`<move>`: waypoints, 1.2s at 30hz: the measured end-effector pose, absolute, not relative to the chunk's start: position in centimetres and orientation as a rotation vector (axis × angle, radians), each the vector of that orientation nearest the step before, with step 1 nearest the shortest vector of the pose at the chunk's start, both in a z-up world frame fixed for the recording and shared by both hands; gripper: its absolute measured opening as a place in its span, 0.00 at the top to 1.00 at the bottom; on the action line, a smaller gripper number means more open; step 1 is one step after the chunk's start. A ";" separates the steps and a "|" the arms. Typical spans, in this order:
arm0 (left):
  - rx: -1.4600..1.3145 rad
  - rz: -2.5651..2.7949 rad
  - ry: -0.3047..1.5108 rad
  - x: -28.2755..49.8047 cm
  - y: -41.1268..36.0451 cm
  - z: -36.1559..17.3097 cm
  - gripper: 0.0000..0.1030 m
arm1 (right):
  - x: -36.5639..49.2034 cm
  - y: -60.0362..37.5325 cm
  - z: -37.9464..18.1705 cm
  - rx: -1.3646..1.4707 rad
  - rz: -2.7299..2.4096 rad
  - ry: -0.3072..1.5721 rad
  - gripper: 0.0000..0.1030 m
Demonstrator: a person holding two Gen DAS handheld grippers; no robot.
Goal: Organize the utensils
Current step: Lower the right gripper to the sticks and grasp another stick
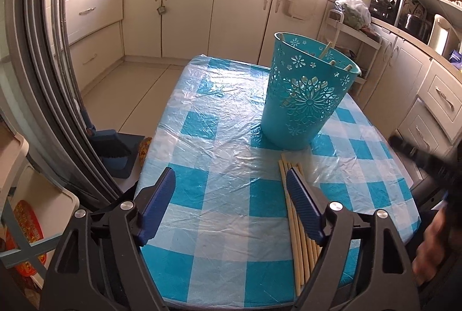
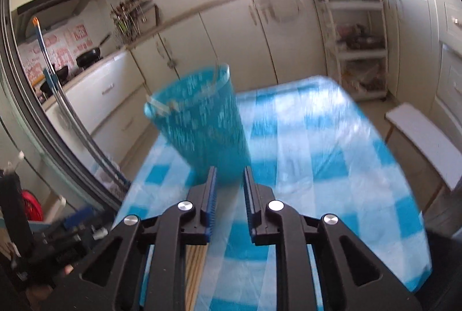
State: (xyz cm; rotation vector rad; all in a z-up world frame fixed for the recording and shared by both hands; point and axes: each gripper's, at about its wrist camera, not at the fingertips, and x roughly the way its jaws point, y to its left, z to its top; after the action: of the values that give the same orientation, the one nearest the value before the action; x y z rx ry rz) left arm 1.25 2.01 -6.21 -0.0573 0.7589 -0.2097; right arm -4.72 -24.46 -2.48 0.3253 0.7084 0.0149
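A teal perforated bin stands on the blue-checked table and holds a few wooden chopsticks. Several more chopsticks lie in a bundle on the table in front of the bin, partly under my left gripper's right finger. My left gripper is open wide and empty above the table. In the right wrist view, which is motion-blurred, my right gripper is open by a narrow gap and empty, just before the bin. The chopstick bundle shows below its left finger.
A fridge door stands close at the left, with a dustpan on the floor beside it. Kitchen cabinets run along the back and right. A white stool stands right of the table. A shelf rack is at the back right.
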 end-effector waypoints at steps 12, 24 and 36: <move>-0.058 -0.167 0.830 1.0 3.5 -8.2 0.17 | -3.2 -19.5 -9.3 0.218 0.054 0.941 0.73; -0.057 -0.167 0.857 1.1 3.7 -9.0 0.16 | -1.0 -18.5 -11.0 0.188 0.029 0.961 0.73; -0.054 -0.171 0.873 1.4 3.6 -9.4 0.16 | 0.3 -18.3 -11.5 0.124 0.022 0.958 0.79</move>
State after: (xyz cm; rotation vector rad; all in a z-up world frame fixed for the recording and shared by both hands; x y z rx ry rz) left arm 1.40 3.56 -9.42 -0.0538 0.8731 -0.1711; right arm 0.26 -18.33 -11.47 0.1240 0.9578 0.0220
